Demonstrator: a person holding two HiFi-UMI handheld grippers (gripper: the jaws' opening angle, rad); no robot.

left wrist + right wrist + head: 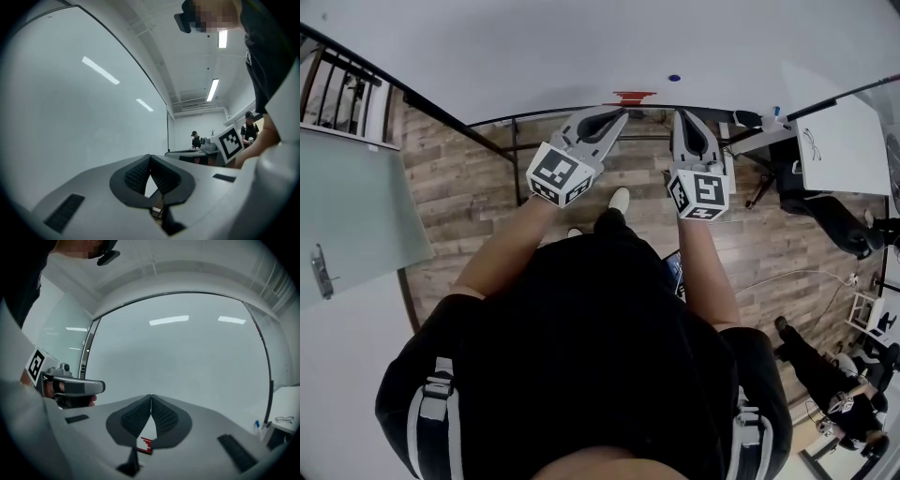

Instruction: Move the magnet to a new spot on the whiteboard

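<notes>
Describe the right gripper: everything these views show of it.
The right gripper is light grey and plastic-looking, with two black ribbed pads. Its jaws are shut tip to tip, with nothing between them. A cube of black-and-white square markers sits on its rear end. It points at the whiteboard, near that board's lower edge, to the right of the left gripper and apart from it. Whether its tip touches the board cannot be told.

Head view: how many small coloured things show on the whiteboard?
2: a blue dot just beyond the right claw, and a red piece near the whiteboard's lower edge, left of that claw. More may lie off-frame.
</notes>
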